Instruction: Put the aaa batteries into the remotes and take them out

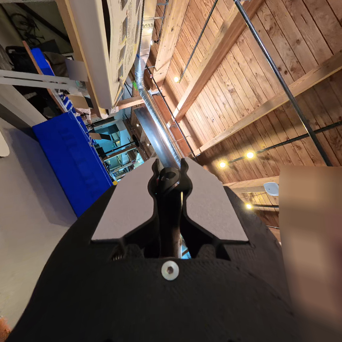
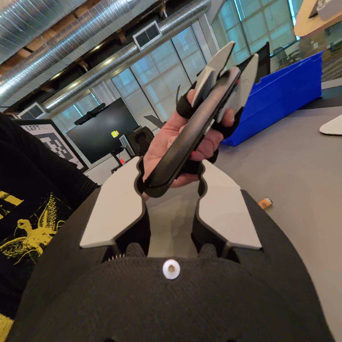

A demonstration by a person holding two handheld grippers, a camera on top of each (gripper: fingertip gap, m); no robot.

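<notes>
A long black remote [image 2: 194, 129] is held up in the air, tilted, above the grey table [image 2: 277, 166]. My left gripper [image 2: 243, 50] is shut on its upper half, with a person's hand around the gripper. In the left wrist view the remote's end [image 1: 169, 177] sticks out between the fingers of the left gripper [image 1: 169, 164], which points at the ceiling. My right gripper [image 2: 170, 172] is open. The remote's lower end sits between its fingertips, close to the left one. One battery [image 2: 265, 203] lies on the table to the right of the right gripper.
A blue plastic bin [image 2: 277, 96] stands on the table behind the remote; it also shows in the left wrist view [image 1: 74, 157]. A flat white object [image 2: 333, 125] lies at the table's right edge. A person's dark-sleeved arm [image 2: 46, 166] is on the left. My hands' fingertips stand some 15 centimeters from each other. Between my right fingertips and the battery [image 2: 265, 203] there is roughly 12 centimeters.
</notes>
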